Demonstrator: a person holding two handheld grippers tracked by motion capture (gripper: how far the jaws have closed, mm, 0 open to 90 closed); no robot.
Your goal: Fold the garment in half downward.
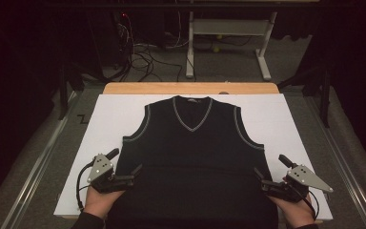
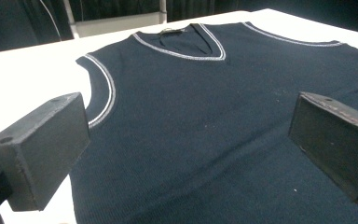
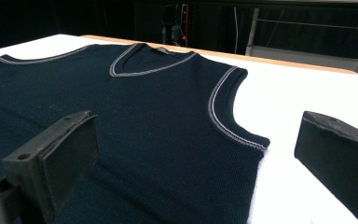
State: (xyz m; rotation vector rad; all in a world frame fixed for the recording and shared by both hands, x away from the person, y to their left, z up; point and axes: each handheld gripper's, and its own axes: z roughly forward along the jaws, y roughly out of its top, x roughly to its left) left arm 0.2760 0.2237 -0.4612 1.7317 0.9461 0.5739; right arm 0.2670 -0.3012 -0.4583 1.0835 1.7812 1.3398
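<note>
A dark navy sleeveless V-neck vest (image 1: pixel 195 152) with pale trim lies flat, front up, on a white board (image 1: pixel 276 114), its neck pointing away from me. My left gripper (image 1: pixel 125 162) is open at the vest's left side near the hem, straddling its edge. My right gripper (image 1: pixel 271 167) is open at the vest's right side, mirroring it. In the left gripper view the vest (image 2: pixel 191 93) spreads beyond my wide-apart left gripper (image 2: pixel 191 140), nothing gripped. In the right gripper view the vest (image 3: pixel 144 102) and its armhole lie beyond my open right gripper (image 3: pixel 196 154).
The board rests on a wooden table whose far edge (image 1: pixel 190 88) shows beyond the collar. Behind stand a white table frame (image 1: pixel 226 28) and tangled cables (image 1: pixel 143 57) on the floor. Bare white board (image 3: pixel 307 93) flanks the vest on both sides.
</note>
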